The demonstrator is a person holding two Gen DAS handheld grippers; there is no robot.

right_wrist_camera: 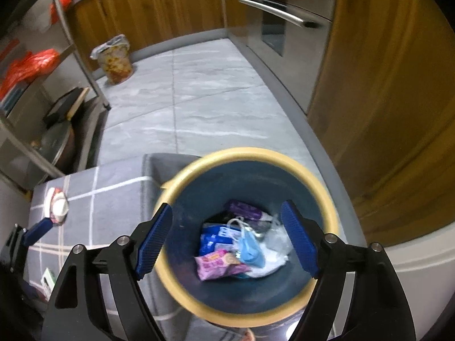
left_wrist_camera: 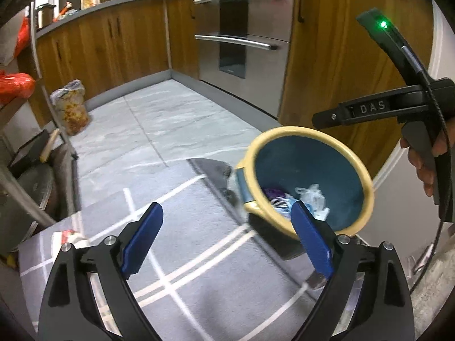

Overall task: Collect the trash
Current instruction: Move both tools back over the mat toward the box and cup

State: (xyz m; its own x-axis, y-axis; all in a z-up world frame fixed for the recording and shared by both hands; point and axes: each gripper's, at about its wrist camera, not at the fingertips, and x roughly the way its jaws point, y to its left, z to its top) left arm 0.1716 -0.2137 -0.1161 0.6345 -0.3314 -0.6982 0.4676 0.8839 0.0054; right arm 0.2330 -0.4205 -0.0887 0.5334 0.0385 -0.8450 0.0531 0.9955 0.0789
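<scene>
My left wrist camera looks forward and down along its fingers (left_wrist_camera: 310, 244) over the rug (left_wrist_camera: 184, 255), with the bin (left_wrist_camera: 308, 176) off to its right. My right wrist camera tilts more steeply, close above the bin (right_wrist_camera: 247, 236), looking straight into it. Both views share the bin, the rug, the tiled floor (left_wrist_camera: 170, 119), the oven (left_wrist_camera: 241, 28) and the cabinets (left_wrist_camera: 113, 42).
</scene>
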